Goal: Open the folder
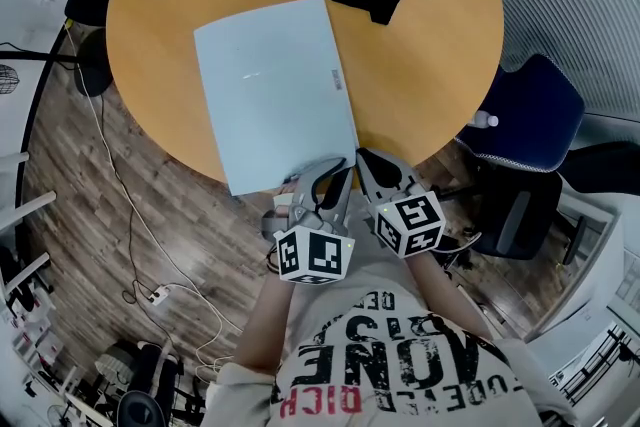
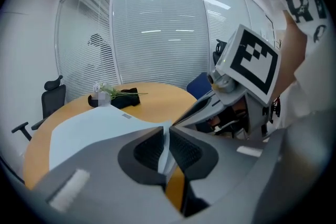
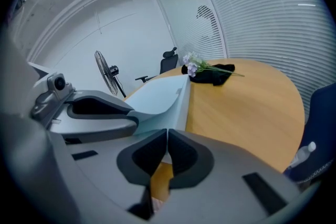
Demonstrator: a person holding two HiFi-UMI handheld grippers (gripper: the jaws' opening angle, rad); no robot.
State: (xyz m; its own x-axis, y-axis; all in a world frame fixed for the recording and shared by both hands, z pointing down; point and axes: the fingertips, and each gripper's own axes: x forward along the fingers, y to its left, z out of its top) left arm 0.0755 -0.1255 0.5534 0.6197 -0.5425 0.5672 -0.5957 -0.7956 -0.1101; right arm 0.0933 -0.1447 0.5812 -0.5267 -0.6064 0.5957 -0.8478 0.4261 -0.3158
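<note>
folder [image 1: 275, 90] on round table [image 1: 450, 45], near edge pinched in left claw [image 2: 165, 132], right claw [image 3: 167, 136] closed just beside its corner

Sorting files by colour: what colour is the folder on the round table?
The folder is pale blue, clearest in the head view.

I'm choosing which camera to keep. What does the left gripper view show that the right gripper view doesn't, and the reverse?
Only the left gripper view: the right gripper's marker cube. Only the right gripper view: a black standing fan and a clear bottle. Both: the light blue folder, the black cloth with lilac flowers, the round wooden table.
</note>
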